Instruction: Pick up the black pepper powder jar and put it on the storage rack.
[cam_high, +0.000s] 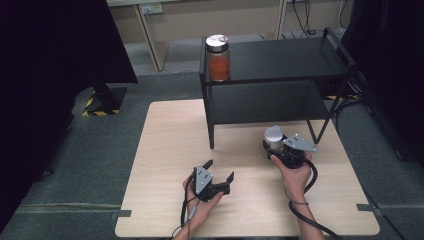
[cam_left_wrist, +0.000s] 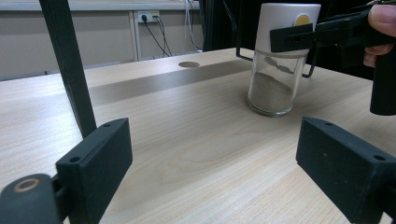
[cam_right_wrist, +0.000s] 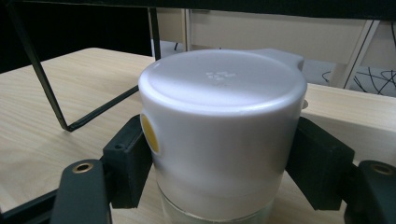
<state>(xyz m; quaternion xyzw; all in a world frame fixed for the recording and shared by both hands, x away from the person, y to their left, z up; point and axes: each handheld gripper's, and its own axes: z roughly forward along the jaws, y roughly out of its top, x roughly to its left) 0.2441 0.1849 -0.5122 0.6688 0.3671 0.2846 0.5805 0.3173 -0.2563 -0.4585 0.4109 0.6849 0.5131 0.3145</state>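
Shaker clamped by right tool; left tool wide open.

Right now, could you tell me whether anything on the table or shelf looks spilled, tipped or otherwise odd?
Nothing stands out. The white-capped jar stands upright on the table between the right gripper's fingers, and the orange-filled jar stands upright on the black shelf. No spill shows.

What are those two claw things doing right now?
Left gripper: open, holding nothing, above the table.
Right gripper: shut on the white-capped jar.
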